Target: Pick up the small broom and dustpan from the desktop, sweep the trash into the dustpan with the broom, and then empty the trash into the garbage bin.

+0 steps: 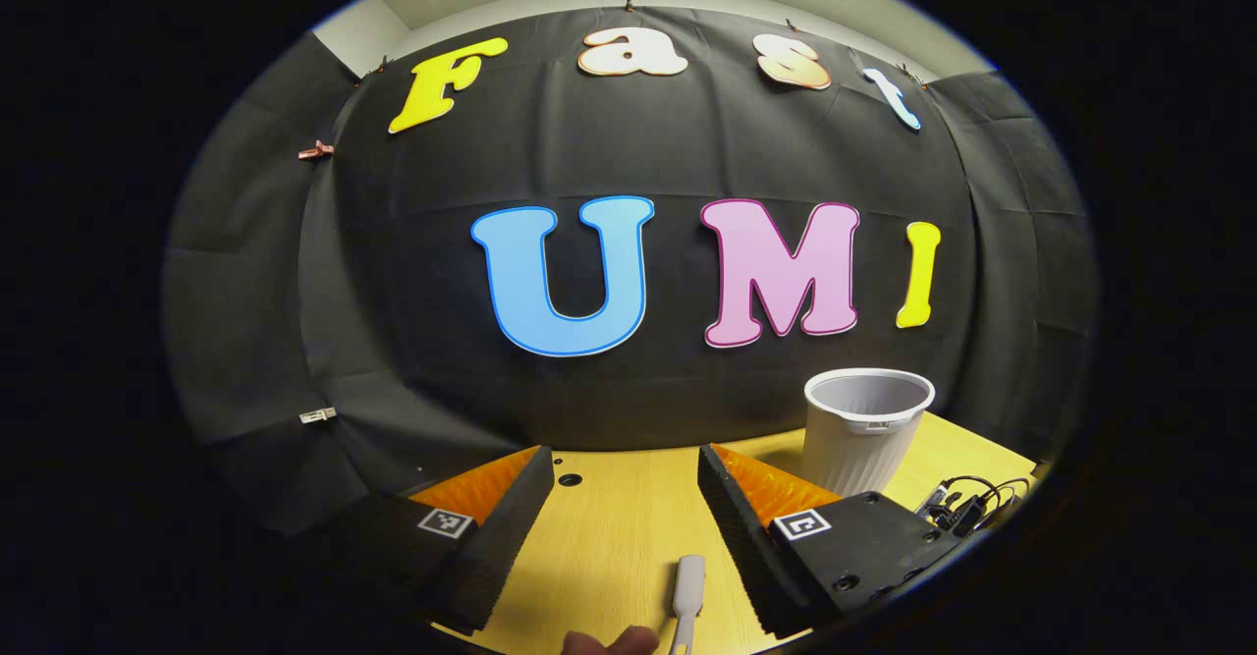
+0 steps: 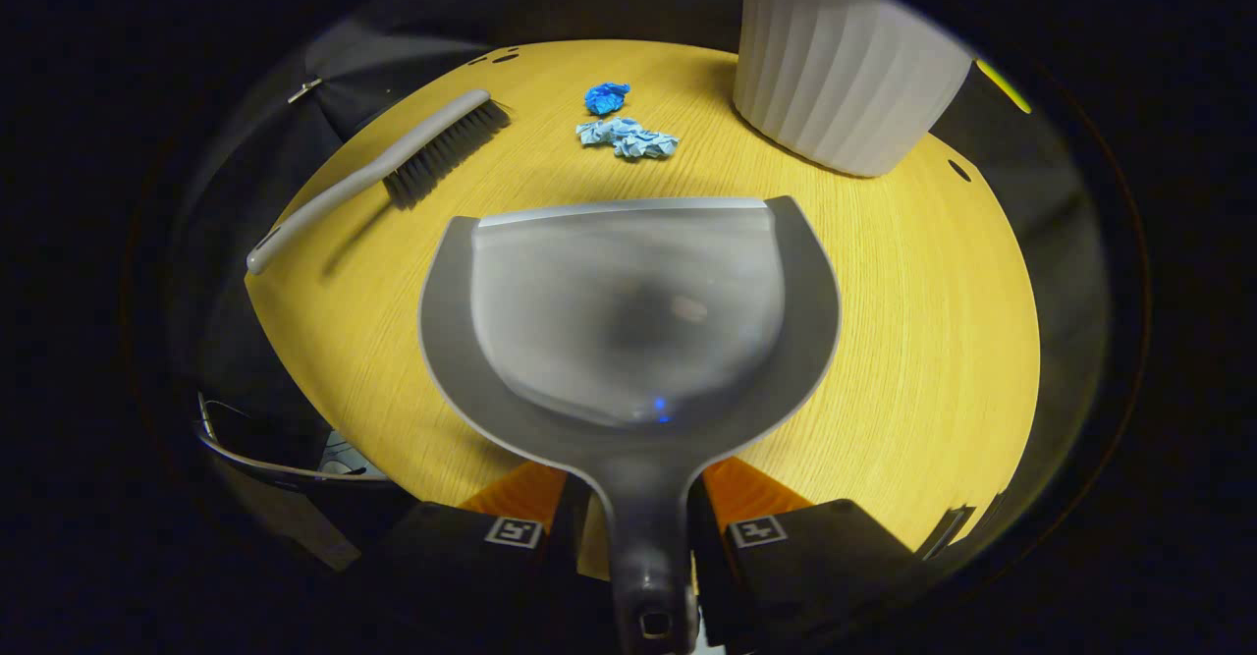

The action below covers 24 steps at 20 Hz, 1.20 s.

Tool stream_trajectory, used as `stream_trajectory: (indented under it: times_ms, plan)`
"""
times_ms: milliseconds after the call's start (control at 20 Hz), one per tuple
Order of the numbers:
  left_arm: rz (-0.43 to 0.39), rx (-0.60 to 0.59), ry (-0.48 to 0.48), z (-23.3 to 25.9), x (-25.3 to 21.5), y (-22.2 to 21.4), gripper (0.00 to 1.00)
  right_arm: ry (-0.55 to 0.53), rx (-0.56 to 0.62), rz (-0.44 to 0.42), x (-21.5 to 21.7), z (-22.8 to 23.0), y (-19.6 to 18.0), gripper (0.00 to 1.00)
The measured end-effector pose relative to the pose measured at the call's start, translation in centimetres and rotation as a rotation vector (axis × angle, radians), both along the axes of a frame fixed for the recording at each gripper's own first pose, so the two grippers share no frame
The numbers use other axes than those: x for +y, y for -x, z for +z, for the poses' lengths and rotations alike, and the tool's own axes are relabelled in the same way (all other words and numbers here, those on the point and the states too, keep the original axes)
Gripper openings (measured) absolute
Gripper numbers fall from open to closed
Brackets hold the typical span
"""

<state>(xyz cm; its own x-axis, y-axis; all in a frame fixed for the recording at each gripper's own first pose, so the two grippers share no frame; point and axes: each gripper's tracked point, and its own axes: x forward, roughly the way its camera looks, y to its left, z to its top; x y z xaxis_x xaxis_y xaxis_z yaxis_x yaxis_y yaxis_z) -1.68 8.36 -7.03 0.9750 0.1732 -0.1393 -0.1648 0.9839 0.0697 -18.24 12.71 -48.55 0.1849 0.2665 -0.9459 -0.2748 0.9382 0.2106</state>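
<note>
In the right gripper view, the right gripper [image 2: 643,527] has its jaws clamped on the dustpan [image 2: 628,321] handle at bottom centre. The broom [image 2: 393,169] lies upper left, the blue trash [image 2: 624,135] beside the garbage bin [image 2: 845,76] on the bench [image 2: 933,341]. In the left gripper view, the left gripper [image 1: 628,508] jaws stand apart.

Recording booth, black cloth wall [image 1: 638,164] pinned up behind wooden desktop [image 2: 933,341], loose cables [image 1: 967,508] at its edge

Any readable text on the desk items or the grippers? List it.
None readable.
Garbage bin: small mark under the rim, too small to read.
Left gripper, right gripper: square coded markers, no words.
Dustpan, broom: no text seen.
</note>
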Motion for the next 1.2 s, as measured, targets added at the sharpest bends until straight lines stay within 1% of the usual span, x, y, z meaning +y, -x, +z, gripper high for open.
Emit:
stream_trajectory:
  times_ms: [50, 100, 200, 250, 300, 350, 400, 550, 600, 650, 700, 800, 900, 950, 1100, 1200]
  plan:
    - [0.008, 0.004, 0.001, -0.3, 0.2, 0.1, 0.95, -0.006, -0.003, -0.002, 0.0, 0.2, -0.1, 0.46]
    - [0.016, 0.008, 0.003, -0.5, 0.3, 0.1, 0.95, -0.009, -0.013, -0.002, 0.0, 0.2, -0.3, 0.40]
    - [0.030, 0.018, 0.008, -1.0, 0.6, 0.0, 0.95, -0.013, -0.034, 0.004, 0.0, 0.3, -0.3, 0.40]
    - [0.030, 0.022, 0.017, -1.3, 0.6, 0.1, 0.95, -0.014, -0.021, 0.016, 0.0, 0.3, -0.1, 0.40]
    - [0.019, 0.024, 0.040, -1.6, 0.4, 0.0, 0.95, -0.018, -0.026, 0.036, -0.1, 0.4, -0.1, 0.34]
    - [0.009, 0.037, 0.060, -2.4, 0.1, -0.1, 0.95, -0.020, -0.034, 0.056, -0.1, 0.2, -0.3, 0.33]
    - [0.008, 0.067, 0.072, -3.4, 0.1, -0.3, 0.95, -0.015, -0.035, 0.078, -0.4, 0.4, -0.3, 0.37]
    - [0.013, 0.192, 0.091, -7.6, -0.1, -0.4, 0.96, -0.017, -0.046, 0.132, -1.0, 1.0, -0.4, 0.36]
    - [-0.003, 0.241, 0.106, -9.0, -0.6, -0.5, 0.96, -0.021, -0.047, 0.147, -1.2, 1.4, -0.5, 0.36]
    - [-0.029, 0.293, 0.124, -10.6, -1.4, -0.4, 0.92, -0.027, -0.047, 0.161, -1.4, 1.7, -0.7, 0.36]
    - [-0.061, 0.333, 0.145, -11.8, -2.3, -0.4, 0.96, -0.035, -0.041, 0.174, -1.6, 1.9, -0.8, 0.36]
    - [-0.113, 0.427, 0.171, -14.8, -3.9, -0.4, 0.95, -0.054, -0.020, 0.203, -2.0, 2.2, -0.8, 0.36]
    - [-0.139, 0.537, 0.168, -18.6, -4.9, -0.5, 0.95, -0.048, -0.027, 0.226, -3.0, 2.4, -1.4, 0.36]
    - [-0.156, 0.592, 0.175, -20.4, -5.5, -0.4, 0.95, -0.043, -0.033, 0.230, -3.5, 2.5, -1.7, 0.36]
    - [-0.201, 0.772, 0.238, -25.7, -7.5, 0.6, 0.96, -0.039, -0.052, 0.228, -4.6, 2.6, -2.5, 0.36]
    - [-0.191, 0.860, 0.251, -28.7, -7.3, 1.0, 0.94, -0.029, -0.060, 0.227, -5.3, 2.4, -2.8, 0.36]
